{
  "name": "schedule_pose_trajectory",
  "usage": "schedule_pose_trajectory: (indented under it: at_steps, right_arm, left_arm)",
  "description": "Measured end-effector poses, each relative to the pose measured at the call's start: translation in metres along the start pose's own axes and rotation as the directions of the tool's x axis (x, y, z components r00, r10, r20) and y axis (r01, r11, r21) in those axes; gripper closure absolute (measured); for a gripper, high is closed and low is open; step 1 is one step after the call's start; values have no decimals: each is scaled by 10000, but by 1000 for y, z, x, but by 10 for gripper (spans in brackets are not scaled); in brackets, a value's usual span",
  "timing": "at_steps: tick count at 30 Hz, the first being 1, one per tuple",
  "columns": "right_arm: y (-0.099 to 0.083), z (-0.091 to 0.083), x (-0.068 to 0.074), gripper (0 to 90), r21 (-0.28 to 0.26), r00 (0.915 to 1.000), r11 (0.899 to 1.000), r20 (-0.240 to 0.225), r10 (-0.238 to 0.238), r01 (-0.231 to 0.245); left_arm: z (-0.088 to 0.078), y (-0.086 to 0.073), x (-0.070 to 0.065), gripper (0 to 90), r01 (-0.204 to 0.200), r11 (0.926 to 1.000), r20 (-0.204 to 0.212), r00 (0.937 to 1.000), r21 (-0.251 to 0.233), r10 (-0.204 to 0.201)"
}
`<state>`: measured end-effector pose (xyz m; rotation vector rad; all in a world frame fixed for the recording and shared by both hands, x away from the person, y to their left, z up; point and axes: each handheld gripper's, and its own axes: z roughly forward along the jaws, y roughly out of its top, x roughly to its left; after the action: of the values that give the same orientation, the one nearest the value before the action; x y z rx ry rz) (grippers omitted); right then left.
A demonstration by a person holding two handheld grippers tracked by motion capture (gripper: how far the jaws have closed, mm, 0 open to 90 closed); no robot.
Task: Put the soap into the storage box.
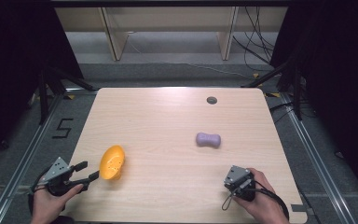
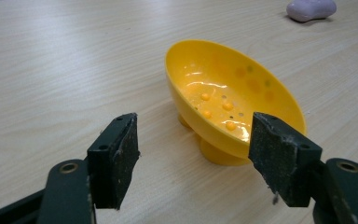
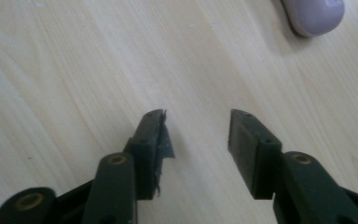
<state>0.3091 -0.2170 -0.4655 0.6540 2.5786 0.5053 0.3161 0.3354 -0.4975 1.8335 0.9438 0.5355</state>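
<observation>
A yellow oval dish (image 1: 112,162) with small bumps and holes inside stands on short feet at the table's front left. My left gripper (image 1: 89,170) is open just left of it, its tips close to the rim. In the left gripper view the dish (image 2: 233,107) lies just beyond the open left gripper (image 2: 193,154), the right jaw overlapping its rim; whether it touches I cannot tell. A lilac dumbbell-shaped block (image 1: 208,139) lies right of centre. My right gripper (image 1: 237,177) is nearer the front edge, short of the block. In the right gripper view this gripper (image 3: 196,133) is open over bare wood, the block (image 3: 313,16) ahead.
The light wooden table (image 1: 168,116) has a round cable hole (image 1: 211,100) near its far edge. Beyond it stand pale furniture legs (image 1: 114,42) and loose cables (image 1: 256,42). Black stand legs (image 1: 51,84) flank the table's far corners. Metal rails run along both sides.
</observation>
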Motion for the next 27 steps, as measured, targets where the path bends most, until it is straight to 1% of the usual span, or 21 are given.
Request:
schedule_pose_trajectory:
  at_steps: [1,2,3,5,6,7,8,9,10,12,13,14,16,17,18,21,22,23,25,26,27]
  right_arm:
    - [1,2,0,542,2,10000,10000,23,25,-25]
    - [2,2,1,522,33,9999,9999,118,124,-125]
    - [3,3,0,511,42,9998,9998,-22,217,-217]
    - [4,4,-1,500,-56,10000,10000,89,-15,15]
    - [6,5,-3,465,84,9999,10000,153,-27,26]
    - [7,7,-4,445,134,9999,9999,89,-52,51]
    - [7,7,-4,445,134,9999,9999,89,-52,51]
    - [9,7,-4,432,344,10000,9994,75,60,-63]
    - [12,11,-6,421,436,9995,9987,188,-256,247]
    - [17,14,-12,413,577,9985,9969,85,-545,539]
    - [17,14,-12,413,577,9985,9969,85,-545,539]
    - [24,18,-20,416,496,9964,9952,-113,-835,839]
    - [30,20,-26,419,553,9949,9935,-203,-986,996]
    - [35,22,-32,424,606,9938,9922,-286,-1070,1086]
    - [44,27,-42,425,740,9921,9903,-531,-1138,1175]
    - [56,34,-57,443,774,9854,9830,-489,-1632,1667]
    - [68,40,-70,446,707,9830,9826,-774,-1665,1720]
    - [68,40,-70,446,707,9830,9826,-774,-1665,1720]
    - [79,47,-83,446,728,9789,9791,-907,-1830,1898]
    - [89,55,-95,428,879,9720,9713,-1019,-2119,2210]
    - [93,58,-99,426,996,9740,9720,-1007,-2029,2128]
  left_arm:
    - [0,1,1,317,-208,9998,20,9998,-11,208]
    - [0,0,0,315,10,10000,-20,10000,-29,-10]
    - [1,0,0,310,-138,9999,-33,9999,9,138]
    - [1,-1,-1,301,-24,9999,-100,9999,169,26]
    - [0,-2,-3,293,280,9991,-244,9993,334,-272]
    - [1,-1,0,290,-92,9998,-165,9998,184,95]
    - [1,-1,0,289,-92,9998,-165,9998,184,95]
    - [1,0,2,289,-448,9989,-65,9990,141,449]
    - [0,0,1,287,-327,9994,-129,9994,110,328]
    - [1,-1,-1,284,38,10000,-123,9999,52,-37]
    - [1,-1,-1,283,38,10000,-123,9999,52,-37]
    - [1,0,1,281,-216,9998,-119,9997,12,216]
    - [0,0,2,279,-297,9996,-106,9995,-14,297]
    - [0,0,0,275,-65,10000,-142,9999,-22,64]
    - [-1,0,1,274,-124,9999,-220,9997,76,126]
    - [0,0,1,274,-102,9999,-203,9997,79,104]
    - [-1,0,0,274,-58,9999,-273,9996,109,61]
    - [-2,-1,-1,274,147,9997,-366,9992,186,-140]
    - [0,-1,1,274,-6,10000,-199,9998,20,6]
    - [0,-1,0,274,139,9999,-225,9997,22,-138]
    - [0,-1,0,273,174,9998,-215,9996,10,-174]
